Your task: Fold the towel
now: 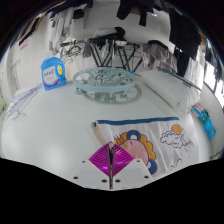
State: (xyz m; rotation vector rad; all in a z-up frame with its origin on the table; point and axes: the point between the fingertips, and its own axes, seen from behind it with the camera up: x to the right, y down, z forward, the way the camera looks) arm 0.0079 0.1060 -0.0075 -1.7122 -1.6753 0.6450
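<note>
A white towel (160, 140) with a cartoon print of a face, clouds and a sun lies flat on the white table (50, 120), just ahead of my fingers and to their right. My gripper (109, 163) is shut: the two magenta pads (98, 162) meet along a thin line at the towel's near left edge. I cannot tell whether a fold of the cloth is pinched between the pads.
A round wire rack (107, 84) stands on the table beyond the towel. A blue and white packet (52, 72) stands at the far left. A small blue object (201, 116) lies at the far right. Dark chairs and equipment stand behind the table.
</note>
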